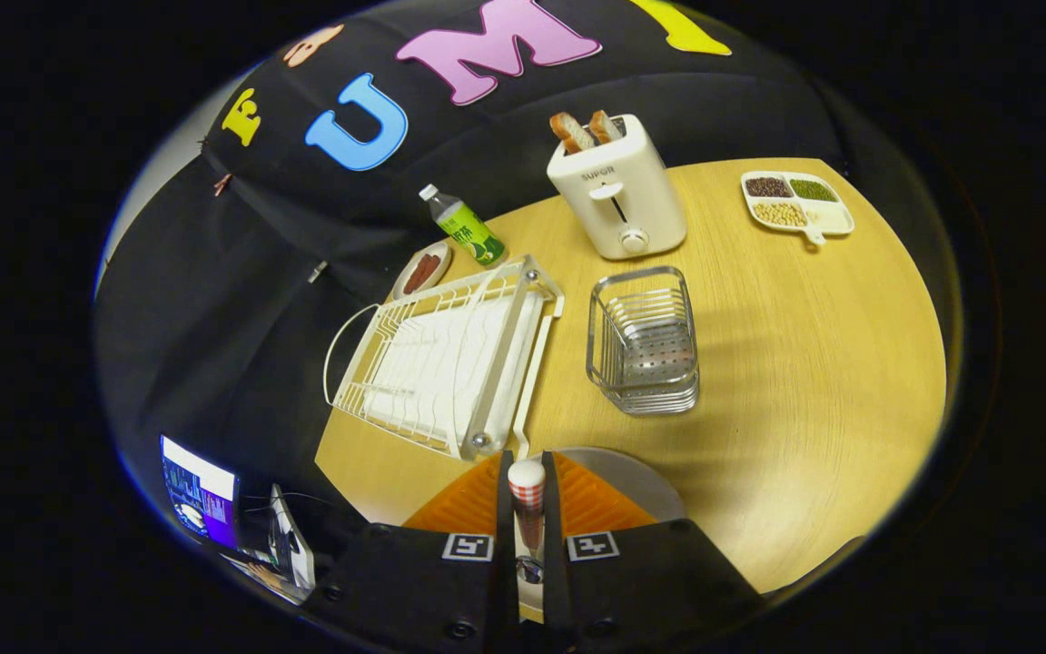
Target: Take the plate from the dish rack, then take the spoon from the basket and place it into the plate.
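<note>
My gripper (526,465) is shut on a spoon (527,486) with a red-and-white checked handle; its handle end sticks up between the fingertips, and its metal end hangs below them. A pale plate (646,480) lies on the wooden table right under the fingers, mostly hidden by them. Just ahead to the left, the white wire dish rack (450,363) holds no dishes. The metal wire basket (643,341) ahead to the right has nothing in it.
Beyond the basket stands a cream toaster (618,186) with two bread slices. A divided dish of beans (795,204) is at the far right. A green bottle (464,227) and a small saucer (421,271) lie behind the rack. A laptop (201,495) sits off the table, low left.
</note>
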Tool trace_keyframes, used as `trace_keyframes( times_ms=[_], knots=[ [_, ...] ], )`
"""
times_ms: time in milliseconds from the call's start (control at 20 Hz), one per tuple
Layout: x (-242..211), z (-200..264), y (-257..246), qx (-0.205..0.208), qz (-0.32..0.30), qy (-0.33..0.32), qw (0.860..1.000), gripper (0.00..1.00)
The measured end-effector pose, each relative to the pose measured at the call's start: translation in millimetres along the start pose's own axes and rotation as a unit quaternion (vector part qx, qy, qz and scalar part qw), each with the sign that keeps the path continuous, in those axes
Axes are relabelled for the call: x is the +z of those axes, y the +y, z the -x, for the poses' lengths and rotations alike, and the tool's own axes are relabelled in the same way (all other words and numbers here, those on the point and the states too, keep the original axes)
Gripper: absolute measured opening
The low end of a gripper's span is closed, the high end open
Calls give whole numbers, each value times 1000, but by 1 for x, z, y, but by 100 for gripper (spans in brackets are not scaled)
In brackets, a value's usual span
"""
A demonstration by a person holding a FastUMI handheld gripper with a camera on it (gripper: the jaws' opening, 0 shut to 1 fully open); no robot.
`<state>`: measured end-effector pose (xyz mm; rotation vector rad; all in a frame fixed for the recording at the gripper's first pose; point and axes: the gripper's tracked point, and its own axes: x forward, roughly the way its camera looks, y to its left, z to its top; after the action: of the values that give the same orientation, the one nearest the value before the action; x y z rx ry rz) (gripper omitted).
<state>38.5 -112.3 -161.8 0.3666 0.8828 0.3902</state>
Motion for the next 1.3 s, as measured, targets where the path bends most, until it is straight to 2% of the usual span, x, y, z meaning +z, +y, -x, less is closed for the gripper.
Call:
trace_keyframes(
  times_ms=[200, 500, 550, 600, 700, 750, 900, 1050, 1150, 1300],
  knots=[
    [-23, -14, -12, -7, -22, 27, 999, 15],
    [-21, -15, -17, -9, -29, 21, 999, 17],
    [-18, -12, -19, -13, -27, 16, 999, 22],
    [-15, -10, -21, -16, -26, 6, 1000, 34],
    [-3, -3, -22, -18, -16, -20, 999, 89],
    [4, 2, -23, -21, -8, -35, 999, 98],
    [30, 23, -30, -39, 30, -88, 995, 99],
    [65, 56, -25, -48, 75, -159, 983, 99],
    [90, 82, -17, -54, 104, -214, 970, 99],
    [124, 127, -5, -65, 150, -291, 943, 99]
  ],
)
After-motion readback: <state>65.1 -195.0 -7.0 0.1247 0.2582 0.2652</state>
